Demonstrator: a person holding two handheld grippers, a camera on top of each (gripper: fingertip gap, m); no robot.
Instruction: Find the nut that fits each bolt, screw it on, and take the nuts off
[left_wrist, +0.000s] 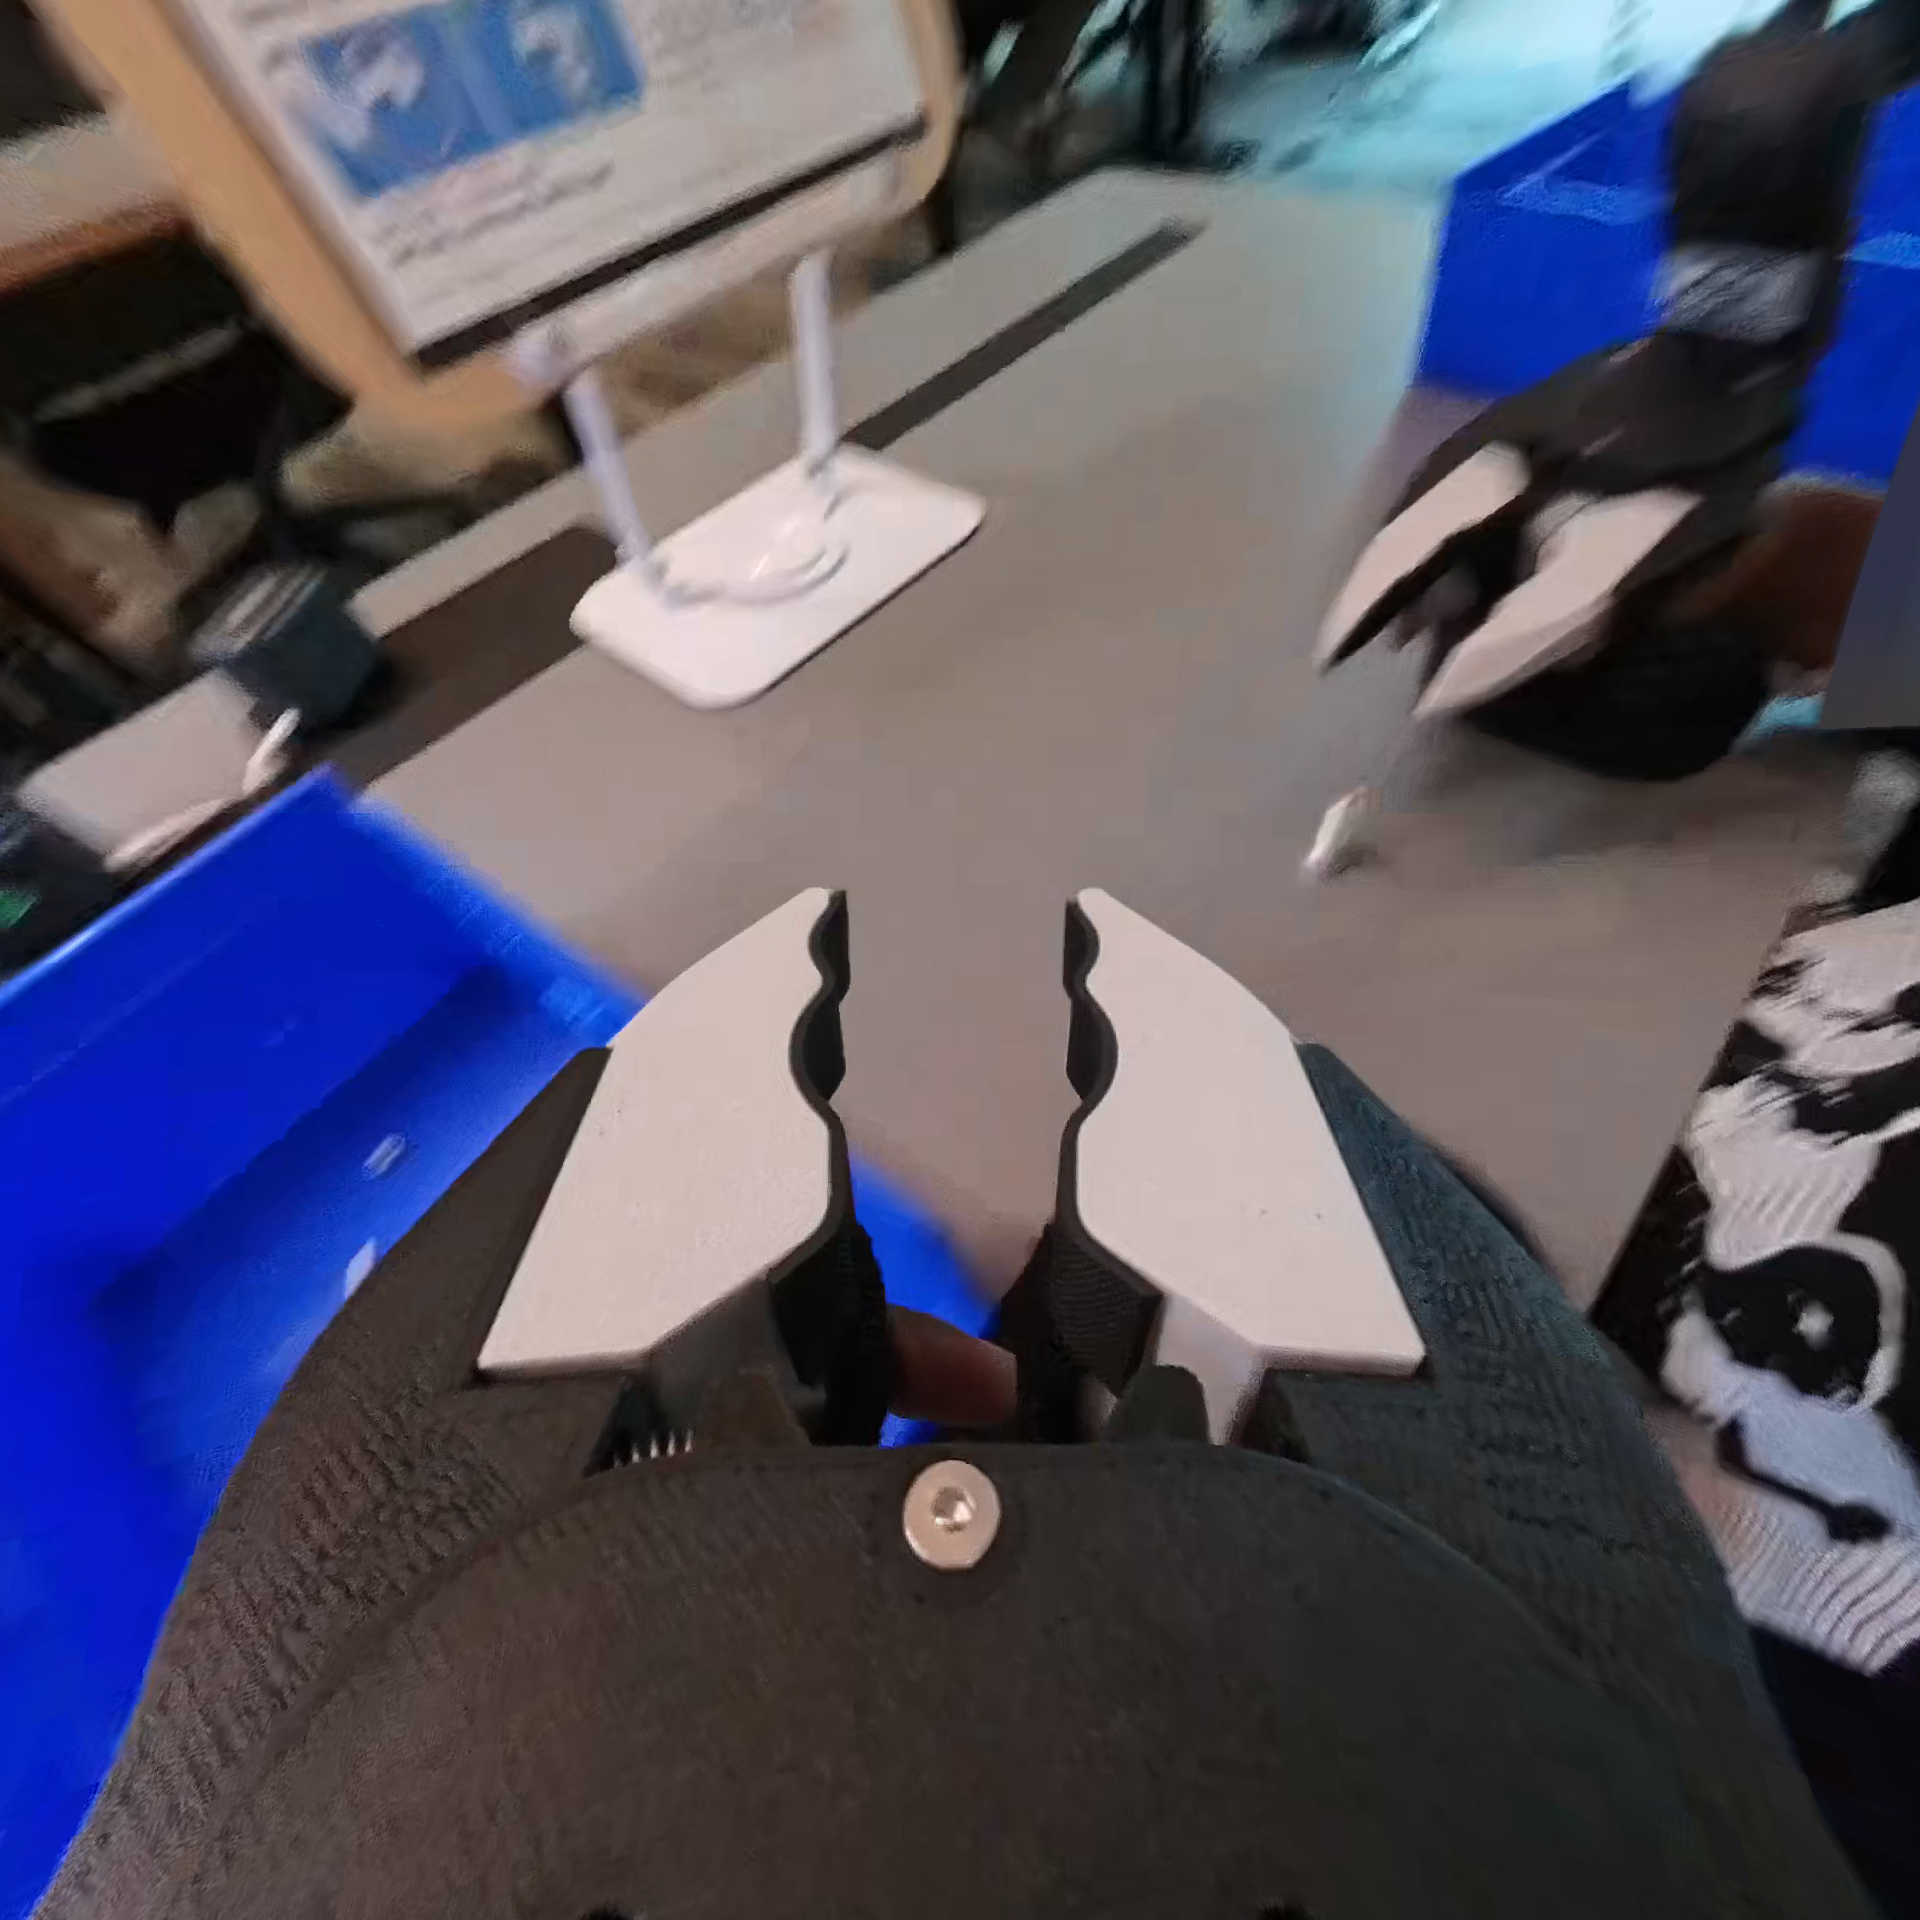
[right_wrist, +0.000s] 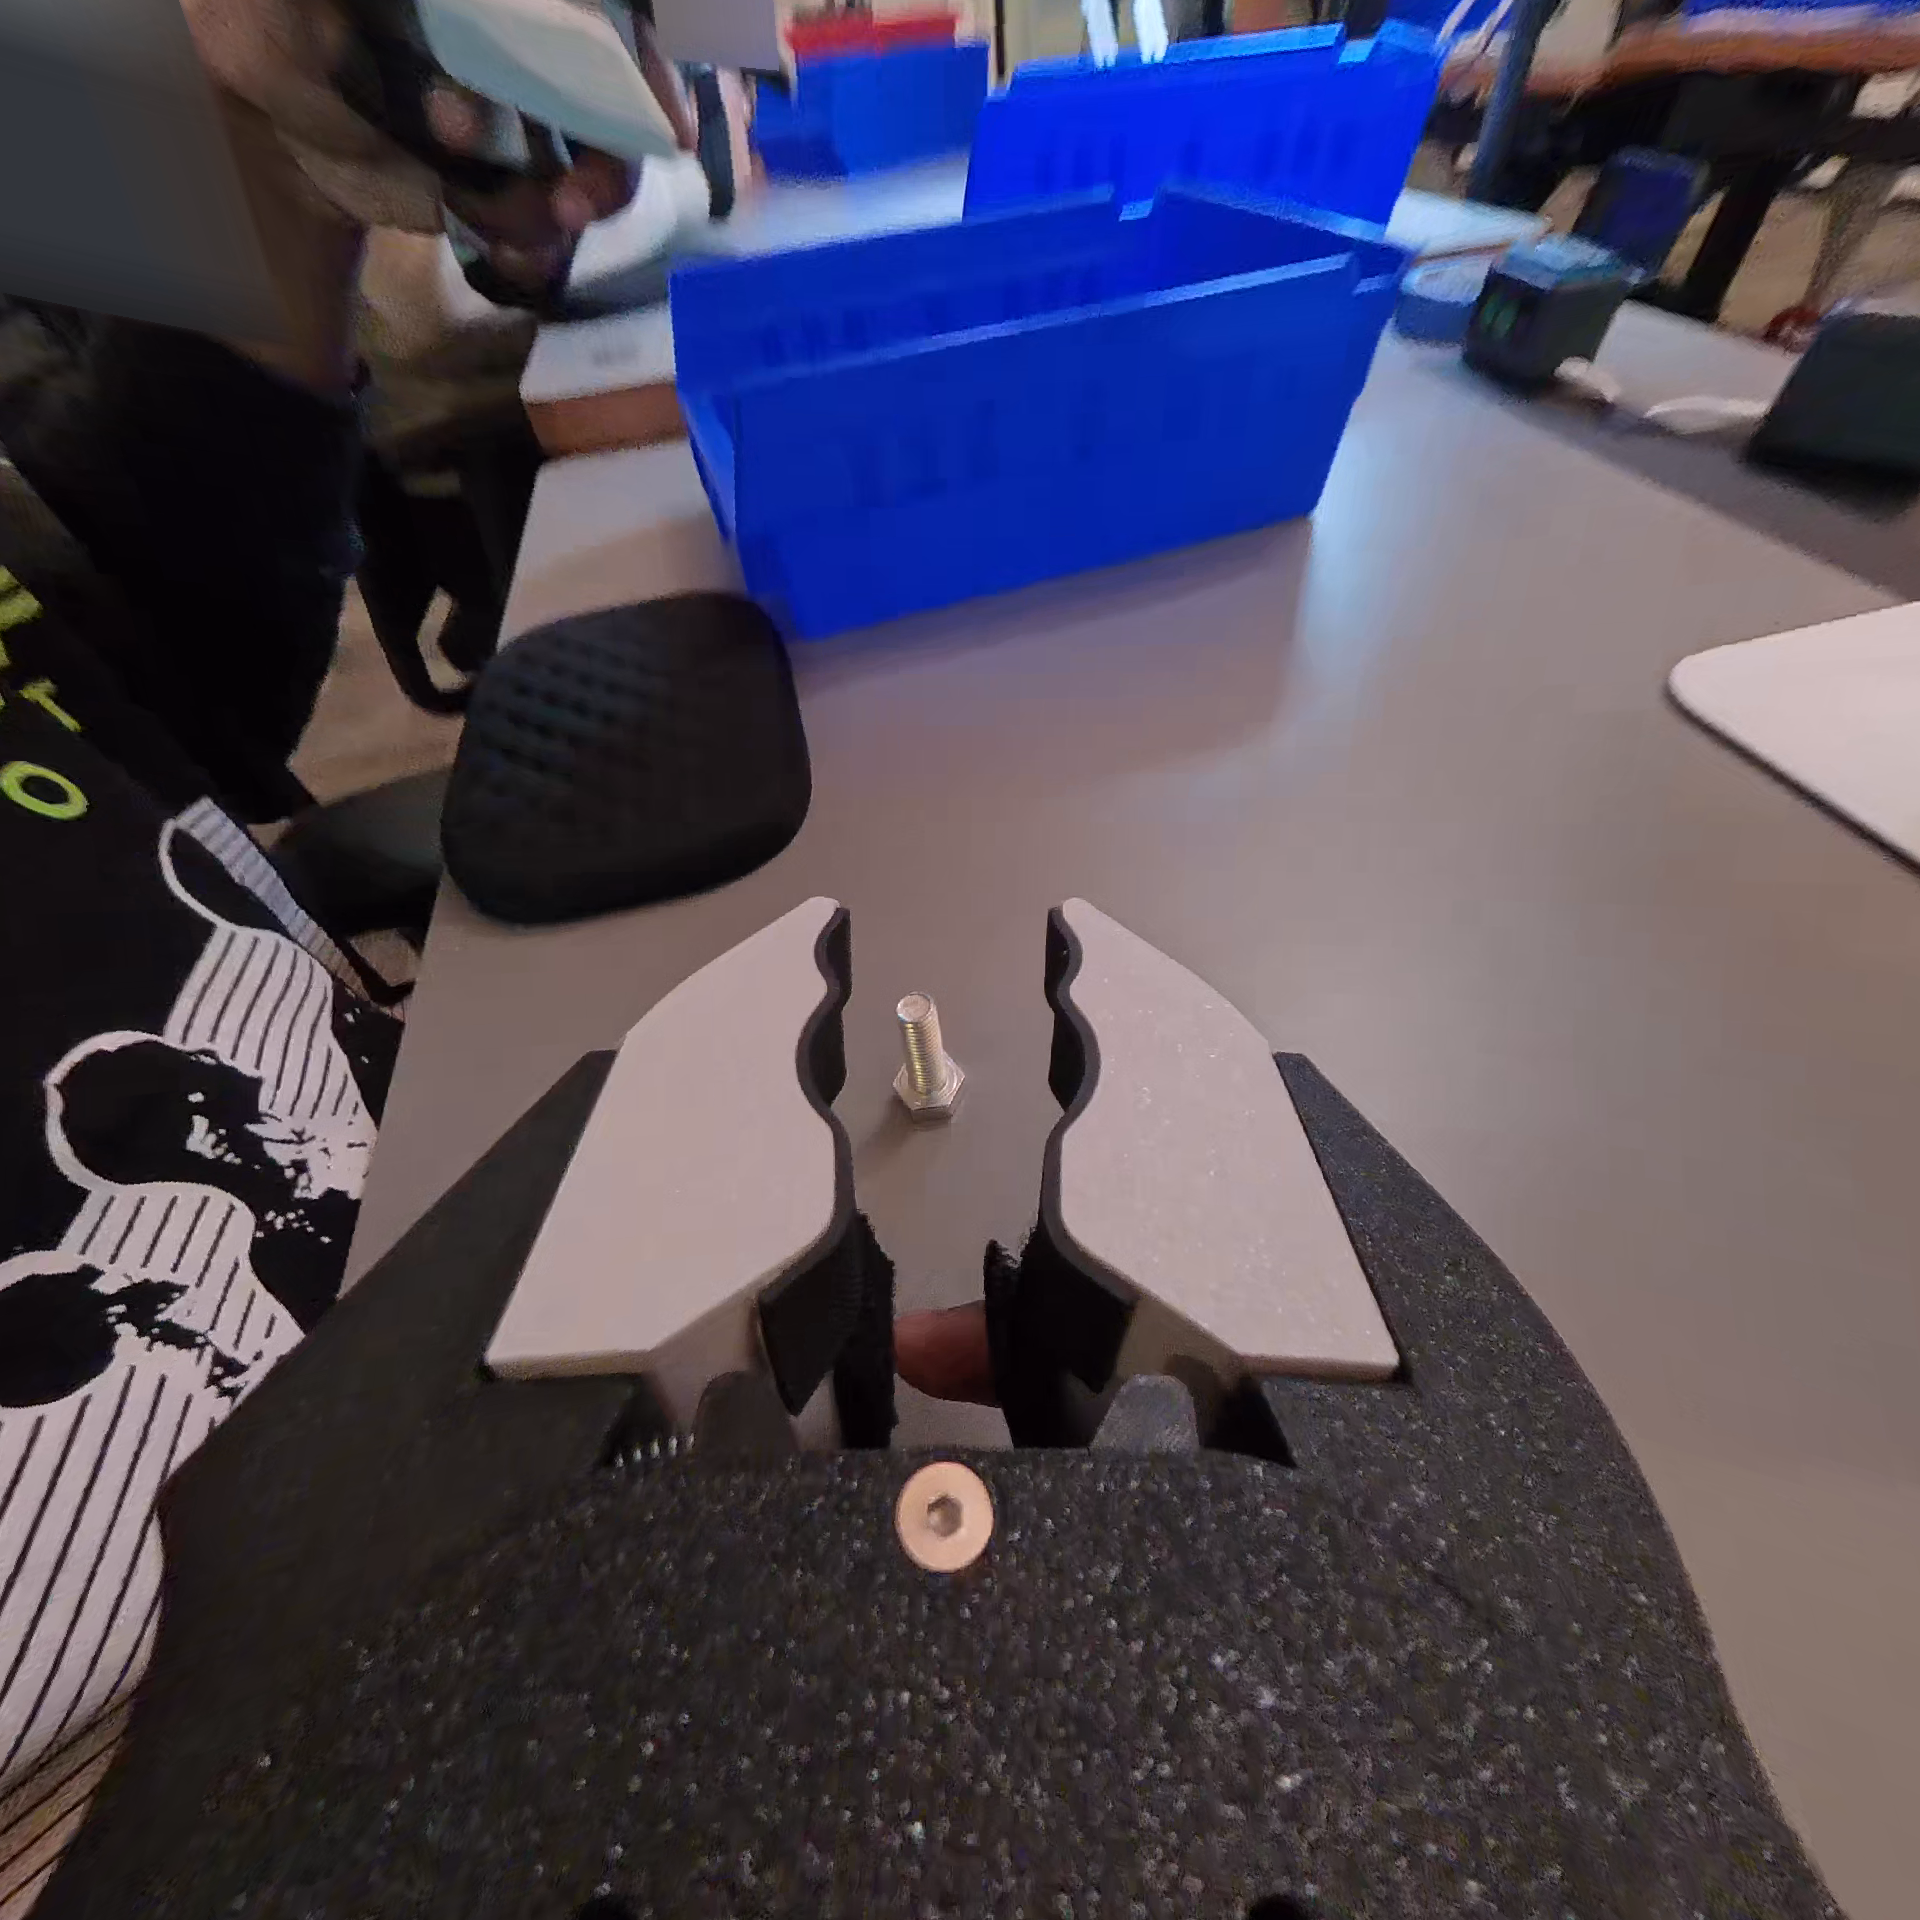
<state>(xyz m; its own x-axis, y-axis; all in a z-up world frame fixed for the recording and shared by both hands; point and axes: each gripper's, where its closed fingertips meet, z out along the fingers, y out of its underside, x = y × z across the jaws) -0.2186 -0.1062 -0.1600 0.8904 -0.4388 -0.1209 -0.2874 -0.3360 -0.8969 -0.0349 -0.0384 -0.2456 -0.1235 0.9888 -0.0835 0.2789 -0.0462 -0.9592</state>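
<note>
Presently: hex bolt (right_wrist: 928, 1060), upright on its head on the grey table (right_wrist: 1299, 831), framed between the parted jaws of the right gripper (right_wrist: 945, 935); ungripped. Shank is best clamped squarely, kept vertical. Left gripper (left_wrist: 956, 925): jaws parted, empty, near blue bin (left_wrist: 260, 1091).

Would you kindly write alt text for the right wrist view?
An open right claw frames a silver bolt standing head-down on a grey table, untouched. A blue bin sits beyond, and a black chair back is at the table's left edge.
</note>
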